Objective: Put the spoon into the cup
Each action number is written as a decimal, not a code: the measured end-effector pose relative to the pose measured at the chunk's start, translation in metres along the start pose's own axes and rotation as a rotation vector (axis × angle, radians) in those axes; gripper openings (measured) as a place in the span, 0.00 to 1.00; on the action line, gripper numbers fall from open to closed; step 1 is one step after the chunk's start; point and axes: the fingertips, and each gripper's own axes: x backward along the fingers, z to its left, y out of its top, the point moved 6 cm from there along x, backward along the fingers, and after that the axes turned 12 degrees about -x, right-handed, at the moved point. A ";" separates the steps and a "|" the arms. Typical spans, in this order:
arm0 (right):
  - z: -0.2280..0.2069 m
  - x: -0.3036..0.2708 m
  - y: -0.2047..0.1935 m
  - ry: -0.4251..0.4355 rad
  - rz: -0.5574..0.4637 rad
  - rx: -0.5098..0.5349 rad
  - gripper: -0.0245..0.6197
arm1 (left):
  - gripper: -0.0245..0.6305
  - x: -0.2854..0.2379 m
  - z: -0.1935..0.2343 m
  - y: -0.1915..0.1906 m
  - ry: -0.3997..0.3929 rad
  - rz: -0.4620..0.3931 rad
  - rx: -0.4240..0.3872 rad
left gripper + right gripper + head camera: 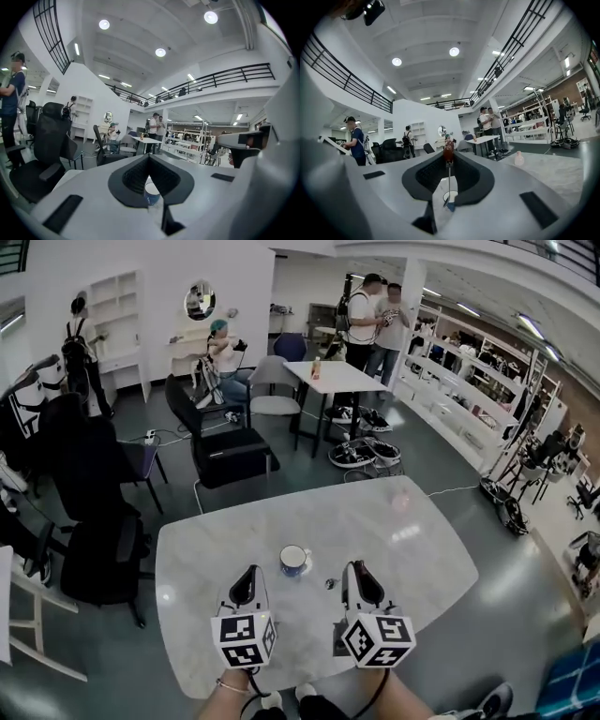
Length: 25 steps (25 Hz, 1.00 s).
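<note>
A blue cup [293,560] with a white inside stands on the white marble table [394,531], just ahead of and between both grippers. My right gripper [356,568] is shut on the spoon [449,176]. The spoon stands upright, its reddish-brown end at the jaw tips and its thin metal stem running down, and its lower end [330,584] shows left of the gripper. My left gripper [248,576] is shut with nothing in it. Through its jaws [149,157] the cup [152,193] shows close ahead.
A small pink bottle [401,500] stands at the table's far side, right of centre. Black office chairs [98,549] crowd the table's left edge. Several people and a white table [333,376] are farther back in the room.
</note>
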 end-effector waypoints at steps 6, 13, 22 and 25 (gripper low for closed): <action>-0.007 -0.020 -0.003 0.052 0.047 0.002 0.14 | 0.06 0.000 0.011 -0.009 0.086 0.029 0.021; -0.014 -0.035 -0.017 0.080 0.101 -0.020 0.14 | 0.06 0.001 0.019 -0.019 0.141 0.060 0.034; -0.019 -0.064 -0.035 0.121 0.130 -0.085 0.14 | 0.06 -0.001 0.019 -0.030 0.160 0.094 0.024; -0.019 -0.077 -0.044 0.130 0.141 -0.099 0.14 | 0.06 -0.002 0.024 -0.034 0.170 0.102 0.030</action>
